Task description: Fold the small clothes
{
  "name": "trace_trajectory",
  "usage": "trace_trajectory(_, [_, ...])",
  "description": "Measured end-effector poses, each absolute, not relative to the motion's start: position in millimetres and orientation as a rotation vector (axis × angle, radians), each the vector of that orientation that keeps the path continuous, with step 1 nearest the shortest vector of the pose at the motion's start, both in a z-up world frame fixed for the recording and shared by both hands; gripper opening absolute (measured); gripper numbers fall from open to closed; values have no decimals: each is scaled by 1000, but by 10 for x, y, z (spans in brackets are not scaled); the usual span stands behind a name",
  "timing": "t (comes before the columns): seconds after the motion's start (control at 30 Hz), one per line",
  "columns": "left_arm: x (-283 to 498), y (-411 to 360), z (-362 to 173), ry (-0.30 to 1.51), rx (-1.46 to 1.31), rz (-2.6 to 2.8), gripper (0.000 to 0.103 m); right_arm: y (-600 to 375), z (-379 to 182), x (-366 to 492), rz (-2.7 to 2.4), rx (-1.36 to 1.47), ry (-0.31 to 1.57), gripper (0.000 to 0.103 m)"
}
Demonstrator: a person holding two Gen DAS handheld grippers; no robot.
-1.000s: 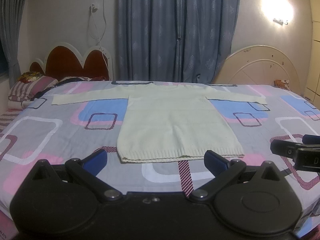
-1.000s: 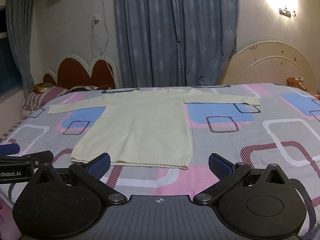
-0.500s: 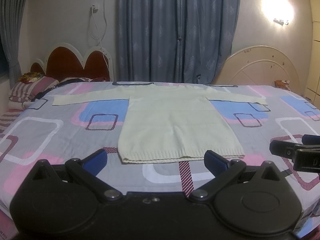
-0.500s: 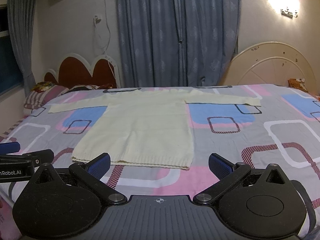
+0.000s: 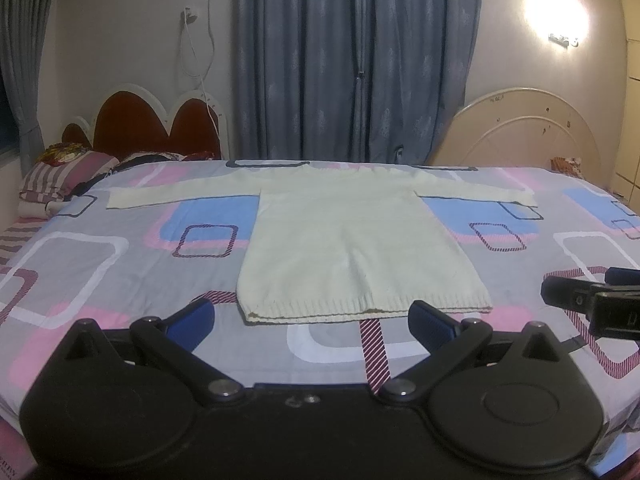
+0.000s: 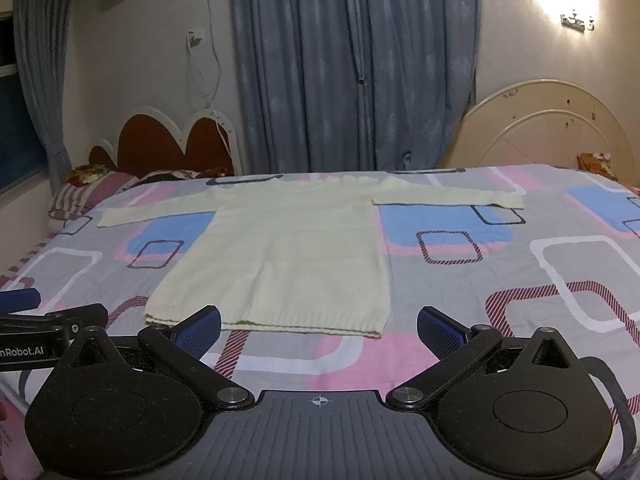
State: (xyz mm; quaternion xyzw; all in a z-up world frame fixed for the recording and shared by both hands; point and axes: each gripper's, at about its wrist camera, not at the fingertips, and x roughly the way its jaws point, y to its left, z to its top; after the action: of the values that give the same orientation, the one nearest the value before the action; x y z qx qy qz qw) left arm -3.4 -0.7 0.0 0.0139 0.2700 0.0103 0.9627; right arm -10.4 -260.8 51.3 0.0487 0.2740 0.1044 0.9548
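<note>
A cream knit sweater [image 5: 352, 248] lies flat on the bed with both sleeves spread out sideways and its ribbed hem nearest me; it also shows in the right wrist view [image 6: 288, 256]. My left gripper [image 5: 312, 316] is open and empty, just short of the hem. My right gripper [image 6: 320, 324] is open and empty, in front of the hem's right part. The right gripper's side shows at the right edge of the left wrist view [image 5: 592, 304]. The left gripper's side shows at the left edge of the right wrist view [image 6: 40, 320].
The bed [image 5: 100, 264] has a grey sheet with pink, blue and white squares. Pillows [image 5: 60, 176] and a red headboard [image 5: 152, 124] are at the far left. Blue curtains [image 5: 352, 60] hang behind. A cream round board [image 5: 520, 132] leans at the far right.
Both grippers have crept slightly forward toward the sweater's hem. The sweater has not moved. Both stay open.
</note>
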Motion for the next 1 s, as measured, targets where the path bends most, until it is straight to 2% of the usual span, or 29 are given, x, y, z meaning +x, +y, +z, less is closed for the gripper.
trace_trajectory(0.23, [-35,-3,2,545,18,23,103,-2629,501,-101,208,102,559,103])
trace_trajectory(0.5, [20,150,35,518,-169,-2,103,-2686,477,-87,194,94,568,103])
trace_trajectory(0.77, [395,51,33,518,-163,-56,103,-2943,486,146,134,102,559,103])
trace_trajectory(1.0, [940,-93,38,492,-121,-69,101,-3318,523,686,100,181,537,103])
